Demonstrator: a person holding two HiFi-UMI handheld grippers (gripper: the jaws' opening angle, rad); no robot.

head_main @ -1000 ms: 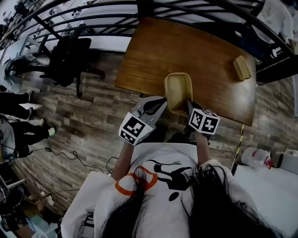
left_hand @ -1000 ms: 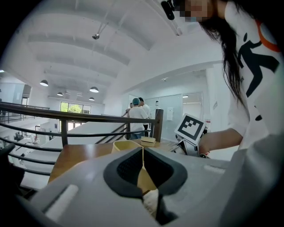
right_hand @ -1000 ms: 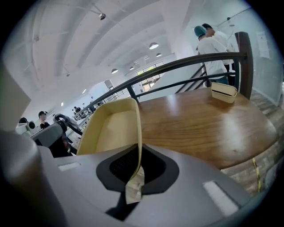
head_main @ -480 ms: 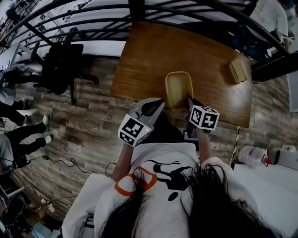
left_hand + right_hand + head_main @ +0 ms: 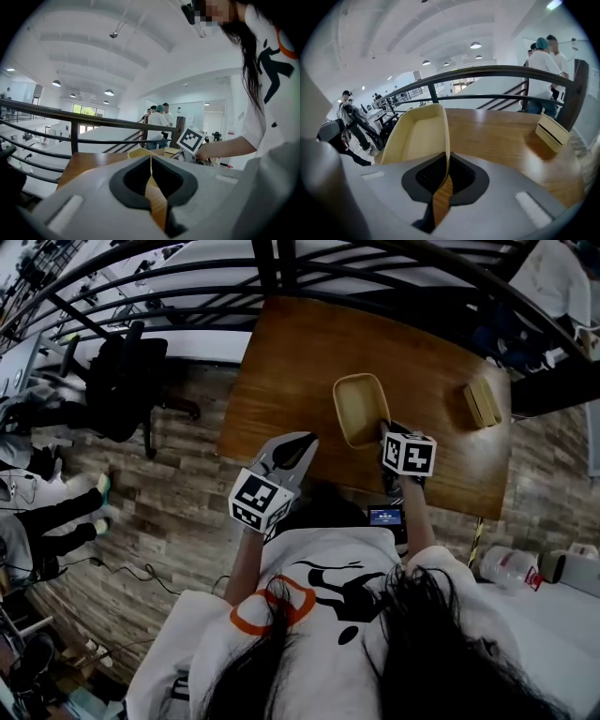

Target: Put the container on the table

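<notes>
Right gripper (image 5: 445, 172): jaws narrow, clamped on the thin right-hand wall of the container (image 5: 417, 133). The cream wall rises straight out of the slot between them. We see nothing else in the grip.

Left gripper (image 5: 151, 165): jaws drawn together with only a hairline gap and nothing between them. It is empty.

In the head view the right gripper (image 5: 386, 433) sits at the near corner of the container (image 5: 361, 409). The left gripper (image 5: 302, 442) hangs just off the table's near edge, apart from the container and over the floor (image 5: 169, 474).

The container is an open, shallow cream tub. It lies over the near middle part of the table (image 5: 300, 362), mouth up. From the right gripper view its base looks level with the wood of the table (image 5: 501, 136), but we cannot tell whether it rests there or hovers just above.

A small box (image 5: 483, 402) lies well apart on the right side of the table. A railing (image 5: 487, 71) runs beyond the far edge.

Status, our judgement: the carry is done and the container is over its spot. What is left is to confirm touchdown, open the right jaws and back off the wall without dragging the tub.
</notes>
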